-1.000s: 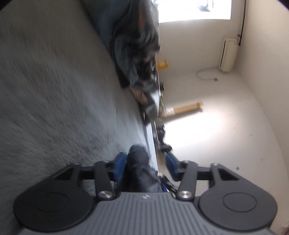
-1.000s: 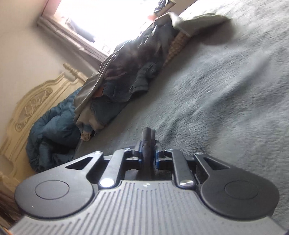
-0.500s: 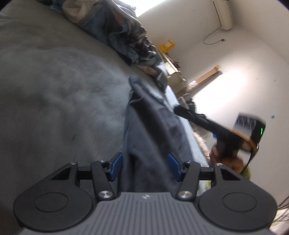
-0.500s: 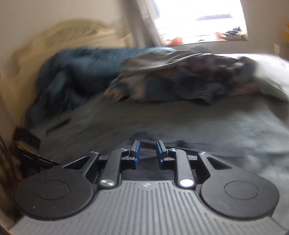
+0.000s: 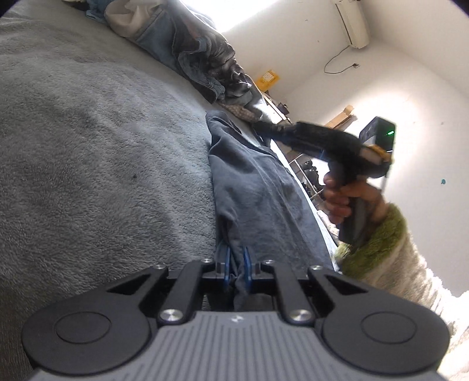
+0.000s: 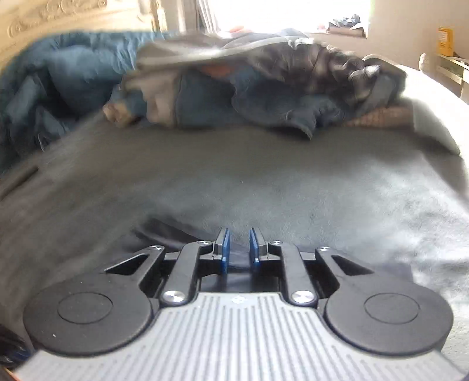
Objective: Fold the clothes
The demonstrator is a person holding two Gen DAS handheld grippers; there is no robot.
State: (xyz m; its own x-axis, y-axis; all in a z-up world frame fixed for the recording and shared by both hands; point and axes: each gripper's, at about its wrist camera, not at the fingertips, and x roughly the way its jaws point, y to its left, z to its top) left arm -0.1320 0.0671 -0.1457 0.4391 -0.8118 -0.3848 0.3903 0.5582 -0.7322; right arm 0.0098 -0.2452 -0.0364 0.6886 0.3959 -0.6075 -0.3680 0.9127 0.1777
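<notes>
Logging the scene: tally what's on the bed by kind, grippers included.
Grippers: 2, left gripper, right gripper
Dark blue garment being handled: 1
Heap of unfolded clothes: 1
Blue quilt: 1
Grey blanket: 1
Total: 6

Blown-out window glare, motion blur, fisheye-warped edges

Fuzzy grey fleece blanket; soft matt blue cloth garment; carved headboard, seemingly glossy wood.
</notes>
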